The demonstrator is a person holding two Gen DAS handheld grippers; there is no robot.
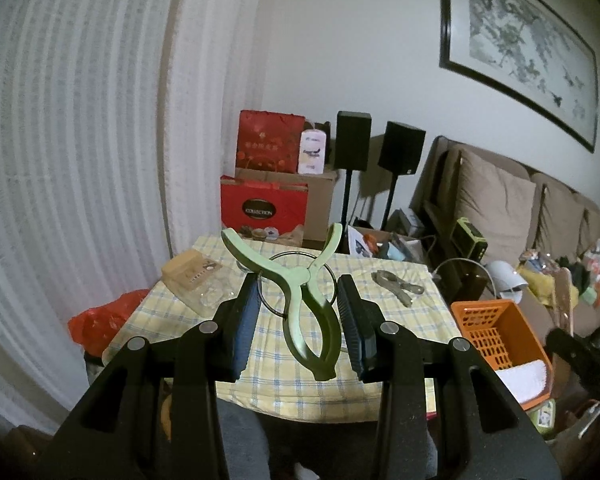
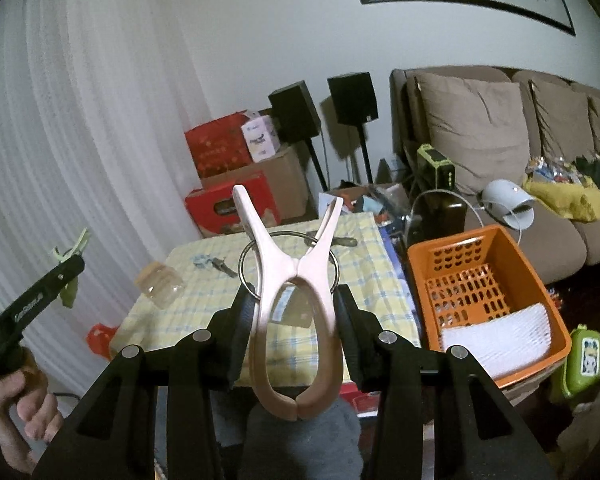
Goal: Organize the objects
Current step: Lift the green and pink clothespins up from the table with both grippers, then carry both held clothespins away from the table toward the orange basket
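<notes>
A green clothes peg [image 1: 310, 304] is held between the pads of the left gripper [image 1: 298, 292], whose jaws are closed to a narrow gap on it. The peg is lifted above the table [image 1: 172, 316], with its two open arms pointing away from the camera and its metal ring [image 1: 274, 308] seen around the middle. In the same way, a pink clothes peg [image 2: 296, 312] is gripped by the right gripper [image 2: 294, 300], the jaws pressed on the two sides of it at a narrow width. This peg is also kept in the air, in front of the table with the yellow checked cloth.

On the cloth, a grey peg [image 1: 396, 286] is seen lying flat near the far right edge. A clear plastic box [image 1: 198, 280] is placed near the left edge.

An orange basket [image 2: 516, 264] is standing just beside the right side of the table, and a white folded net [image 2: 500, 336] is lying in its near part. In the right wrist view, the left gripper is seen from the side at the left edge, held by a hand [image 2: 16, 412]. A sofa [image 2: 476, 128] with brown cushions is placed behind the basket.
</notes>
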